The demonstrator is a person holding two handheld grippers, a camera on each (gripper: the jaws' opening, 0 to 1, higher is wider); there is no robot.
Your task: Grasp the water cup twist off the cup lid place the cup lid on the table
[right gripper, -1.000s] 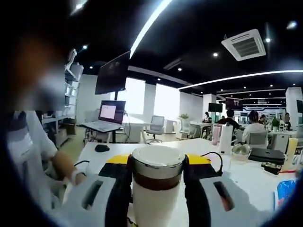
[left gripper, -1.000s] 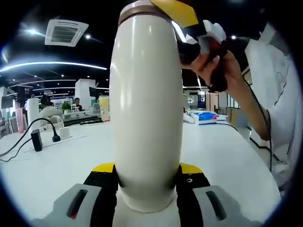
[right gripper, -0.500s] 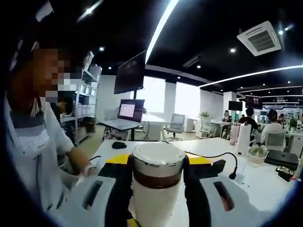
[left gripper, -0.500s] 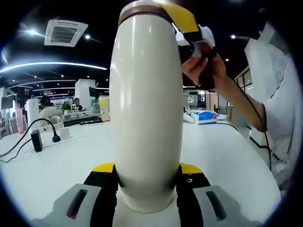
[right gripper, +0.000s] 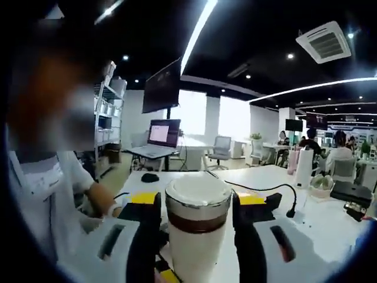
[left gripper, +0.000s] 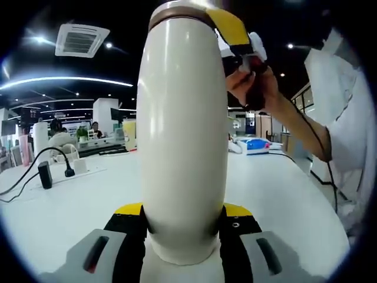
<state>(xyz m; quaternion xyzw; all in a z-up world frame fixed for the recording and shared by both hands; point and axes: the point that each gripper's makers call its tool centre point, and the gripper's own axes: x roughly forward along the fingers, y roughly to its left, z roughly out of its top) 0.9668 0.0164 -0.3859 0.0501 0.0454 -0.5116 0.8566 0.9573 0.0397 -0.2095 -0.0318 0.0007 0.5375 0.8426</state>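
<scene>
While the left gripper (left gripper: 182, 221) clamps the water cup (left gripper: 184, 130), the right gripper's (right gripper: 196, 206) jaws flank the cup lid (right gripper: 197, 194); a loose hold could slip mid-twist.

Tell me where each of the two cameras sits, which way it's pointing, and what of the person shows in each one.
Left gripper view: rides on the left gripper, low against the water cup body, looking across the white table; the person's hand and white sleeve show upper right.
Right gripper view: rides on the right gripper, level with the cup lid, facing the laptop and windows; the person's torso and arm show left.
Shared: the same cup, the table, and the right gripper clamping the cup's top.
</scene>
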